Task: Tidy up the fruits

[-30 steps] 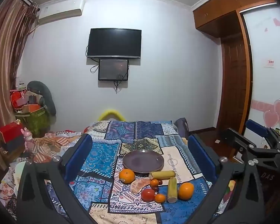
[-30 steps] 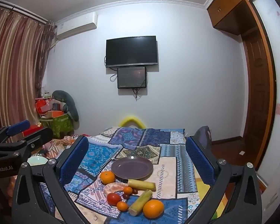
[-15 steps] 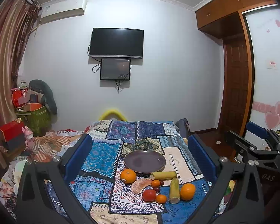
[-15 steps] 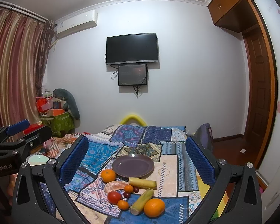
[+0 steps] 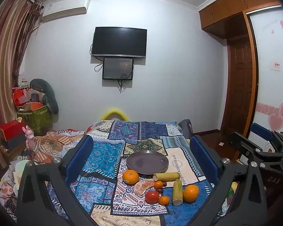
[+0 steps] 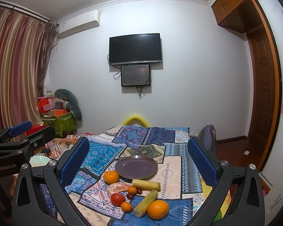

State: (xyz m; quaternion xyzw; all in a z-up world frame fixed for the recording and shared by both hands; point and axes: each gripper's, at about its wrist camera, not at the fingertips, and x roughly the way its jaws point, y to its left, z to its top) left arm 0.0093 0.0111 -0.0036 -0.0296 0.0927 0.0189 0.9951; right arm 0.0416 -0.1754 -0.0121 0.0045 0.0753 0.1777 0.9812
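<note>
Both the left gripper (image 5: 141, 160) and the right gripper (image 6: 138, 159) are hanging wide open and empty above the patchwork cloth (image 6: 175, 171), so I am judging a level, centred approach to the near round orange (image 6: 158, 209), beside the empty purple plate (image 6: 136, 166), best.

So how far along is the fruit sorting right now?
Nothing looks done yet: the plate has nothing on it. Nothing is in hand; the left tongs and right tongs are both open above the bed. Left: the oranges, tomato and the rest lie on the blanket.
</note>
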